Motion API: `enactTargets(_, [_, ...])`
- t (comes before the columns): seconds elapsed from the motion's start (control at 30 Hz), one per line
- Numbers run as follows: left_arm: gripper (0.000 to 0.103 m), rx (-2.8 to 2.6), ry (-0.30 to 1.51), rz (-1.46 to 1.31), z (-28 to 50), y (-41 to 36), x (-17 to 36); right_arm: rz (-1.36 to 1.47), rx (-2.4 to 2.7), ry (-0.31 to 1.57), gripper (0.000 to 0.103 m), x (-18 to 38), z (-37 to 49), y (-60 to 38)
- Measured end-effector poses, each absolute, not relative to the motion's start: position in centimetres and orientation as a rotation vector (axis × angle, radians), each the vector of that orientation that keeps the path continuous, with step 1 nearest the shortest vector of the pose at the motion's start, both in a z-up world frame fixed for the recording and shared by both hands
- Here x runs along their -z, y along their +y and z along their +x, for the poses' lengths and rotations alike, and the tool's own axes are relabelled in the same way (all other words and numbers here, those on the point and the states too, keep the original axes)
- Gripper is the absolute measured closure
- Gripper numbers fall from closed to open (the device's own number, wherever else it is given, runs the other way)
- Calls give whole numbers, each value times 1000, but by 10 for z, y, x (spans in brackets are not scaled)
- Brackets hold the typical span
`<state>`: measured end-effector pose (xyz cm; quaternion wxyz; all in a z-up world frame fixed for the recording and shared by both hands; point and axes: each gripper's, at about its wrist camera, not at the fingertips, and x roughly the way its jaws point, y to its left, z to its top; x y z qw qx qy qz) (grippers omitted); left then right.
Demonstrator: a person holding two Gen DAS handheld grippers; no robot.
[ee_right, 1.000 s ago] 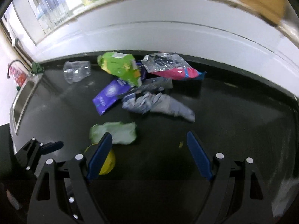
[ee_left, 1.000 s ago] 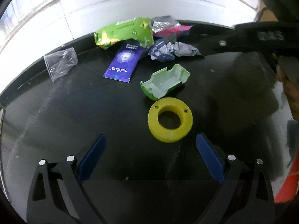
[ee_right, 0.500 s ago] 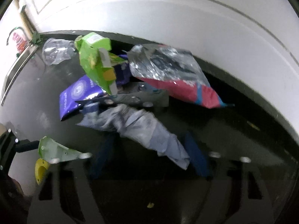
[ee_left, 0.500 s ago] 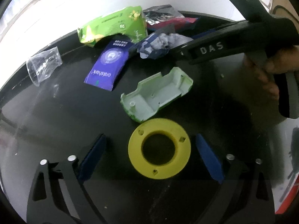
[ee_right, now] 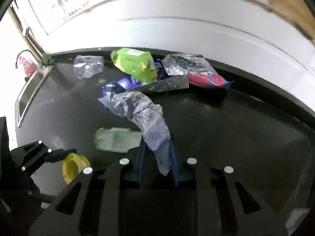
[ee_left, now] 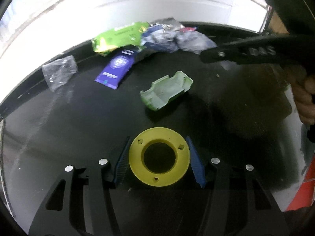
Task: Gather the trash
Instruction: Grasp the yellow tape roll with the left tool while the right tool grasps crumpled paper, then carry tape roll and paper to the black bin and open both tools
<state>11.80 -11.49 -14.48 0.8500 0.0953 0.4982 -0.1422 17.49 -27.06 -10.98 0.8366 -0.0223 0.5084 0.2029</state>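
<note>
On the black counter [ee_left: 59, 137] a yellow plastic ring [ee_left: 135, 163] sits between the blue pads of my left gripper [ee_left: 157, 143]. Its jaws are closing and both pads touch the ring's rim. In the right wrist view the ring [ee_right: 68, 169] shows at the lower left. A crumpled grey-blue wrapper [ee_right: 141, 110] trails down between the pads of my right gripper [ee_right: 157, 143]. Those jaws are closing too and pinch the wrapper's tail.
A pale green plastic shell [ee_left: 167, 90] lies just past the ring. Further back are a purple packet [ee_left: 116, 68], a green pouch [ee_right: 133, 63], a clear cup [ee_right: 88, 66] and a silver-pink bag [ee_right: 196, 70]. A sink [ee_right: 29, 94] is at the left; a white wall [ee_right: 177, 29] stands behind.
The left gripper came forward over the yellow ring and narrowed onto it. The right gripper moved up to the crumpled wrapper and narrowed around its tail.
</note>
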Motion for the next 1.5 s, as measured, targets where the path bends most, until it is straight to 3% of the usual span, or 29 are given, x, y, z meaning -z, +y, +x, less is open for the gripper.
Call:
enactTargets(0.43, [48, 256, 1014, 165, 40, -51, 117, 64, -328, 1062, 80, 73, 38, -239])
enactTargets(0.87, [48, 185, 958, 135, 15, 17, 99, 7, -393, 1002, 80, 47, 10, -164])
enactTargets(1.13, [48, -92, 936, 10, -40, 126, 85, -125, -657, 968, 80, 35, 5, -41])
enactTargets(1.5, [48, -561, 972, -285, -211, 284, 102, -357, -1143, 1040, 80, 51, -88, 171])
